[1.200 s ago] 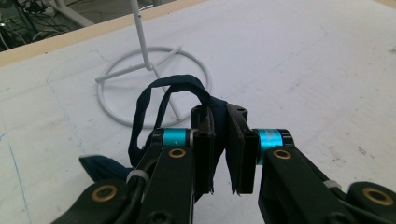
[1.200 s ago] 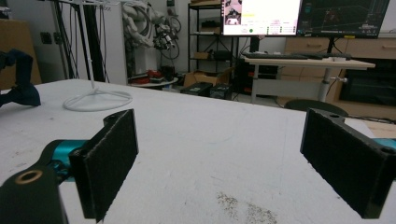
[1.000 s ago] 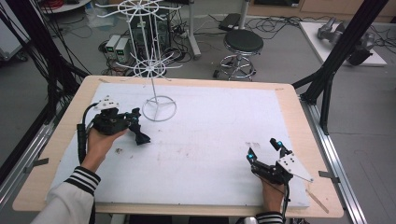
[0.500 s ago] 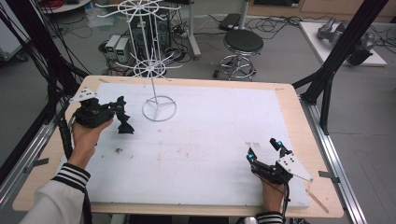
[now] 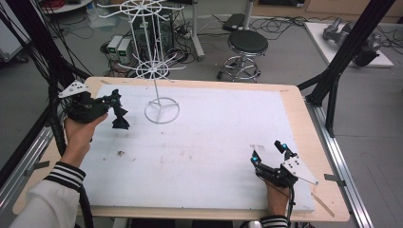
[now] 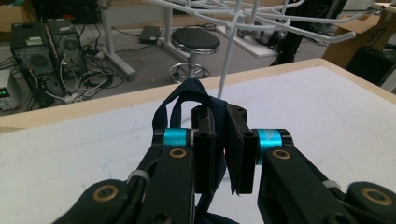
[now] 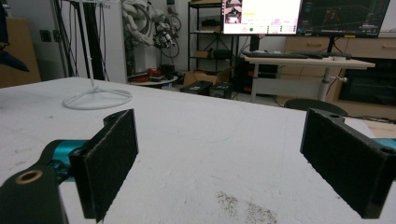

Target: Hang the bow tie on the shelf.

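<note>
The left tool [image 5: 115,105] is held above the counter's [image 5: 294,102] far left corner, its jaws clamped on a dark blue strap [image 6: 187,100] that loops up in front of them and hangs down between them. From above, the strap's [image 5: 120,122] loose end dangles beside the white wire rack [image 5: 157,71], whose ring base sits on the white mat [image 5: 214,137]. The right tool [image 5: 271,153] rests low at the counter's near right, well apart from the left, its jaws wide apart with nothing between the pads [image 7: 112,158]. The rack base [image 7: 97,99] lies far ahead of it.
</note>
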`<state>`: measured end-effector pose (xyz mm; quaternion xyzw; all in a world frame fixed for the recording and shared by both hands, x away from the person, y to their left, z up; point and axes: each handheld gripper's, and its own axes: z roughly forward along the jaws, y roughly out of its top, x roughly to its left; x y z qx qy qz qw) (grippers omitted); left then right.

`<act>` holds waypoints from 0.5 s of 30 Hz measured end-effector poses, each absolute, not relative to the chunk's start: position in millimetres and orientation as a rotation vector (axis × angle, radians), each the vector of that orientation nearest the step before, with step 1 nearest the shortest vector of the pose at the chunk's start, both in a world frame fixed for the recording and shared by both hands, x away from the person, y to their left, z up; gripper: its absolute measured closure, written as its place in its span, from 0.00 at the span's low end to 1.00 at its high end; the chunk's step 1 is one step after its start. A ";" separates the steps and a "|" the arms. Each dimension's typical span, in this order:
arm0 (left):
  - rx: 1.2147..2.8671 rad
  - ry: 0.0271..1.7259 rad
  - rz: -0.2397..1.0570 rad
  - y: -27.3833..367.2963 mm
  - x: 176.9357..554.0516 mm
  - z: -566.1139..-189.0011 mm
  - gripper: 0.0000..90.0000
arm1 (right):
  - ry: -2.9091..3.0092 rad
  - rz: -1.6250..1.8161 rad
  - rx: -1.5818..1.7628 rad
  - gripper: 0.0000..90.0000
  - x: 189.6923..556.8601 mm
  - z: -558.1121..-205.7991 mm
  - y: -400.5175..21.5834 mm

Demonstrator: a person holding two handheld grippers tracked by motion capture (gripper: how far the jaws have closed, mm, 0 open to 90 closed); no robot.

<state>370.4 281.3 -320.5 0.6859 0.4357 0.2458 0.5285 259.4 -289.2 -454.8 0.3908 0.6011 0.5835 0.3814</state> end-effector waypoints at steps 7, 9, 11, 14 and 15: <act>1.611 1.013 0.578 285.3 376.8 -309.5 0.91 | 1.535 1.488 0.999 0.11 259.5 -454.7 -289.0; 1.616 0.991 0.586 285.4 379.3 -303.9 0.91 | 1.536 1.486 0.997 0.11 259.5 -454.7 -288.9; 1.620 0.987 0.591 285.8 380.4 -301.9 0.91 | 1.536 1.486 0.996 0.11 259.5 -454.7 -288.8; 1.629 0.979 0.597 286.9 383.5 -295.7 0.91 | 1.537 1.484 0.992 0.12 259.8 -454.7 -288.8; 1.630 0.977 0.601 287.2 384.4 -293.4 0.91 | 1.537 1.485 0.993 0.11 259.8 -454.7 -288.8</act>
